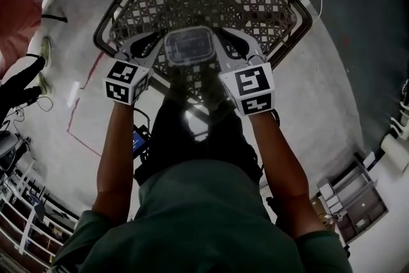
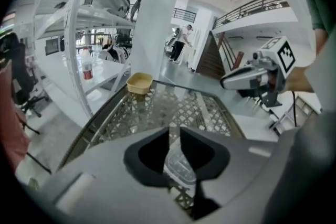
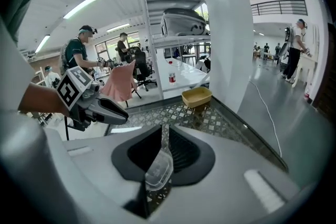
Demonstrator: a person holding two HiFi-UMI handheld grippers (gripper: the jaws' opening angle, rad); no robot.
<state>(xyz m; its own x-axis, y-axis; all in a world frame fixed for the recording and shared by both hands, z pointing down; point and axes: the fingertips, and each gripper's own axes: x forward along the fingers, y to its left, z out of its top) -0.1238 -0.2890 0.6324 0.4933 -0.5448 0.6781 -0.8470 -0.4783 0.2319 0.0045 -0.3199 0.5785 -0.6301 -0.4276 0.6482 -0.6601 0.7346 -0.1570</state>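
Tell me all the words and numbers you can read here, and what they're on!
No words or numbers can be read.
On the left gripper, marker cube: only black-and-white squares, no letters.
On the right gripper, marker cube: squares only too.
On the clear container that both grippers hold: no print visible.
On the bottle with a red band: too small and blurred to read.

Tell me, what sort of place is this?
Probably a large open lab or workshop hall: tall white shelving racks, long white worktables with office chairs, a railed mezzanine and a bare concrete floor. The left gripper and right gripper hold a clear container over a lattice table.
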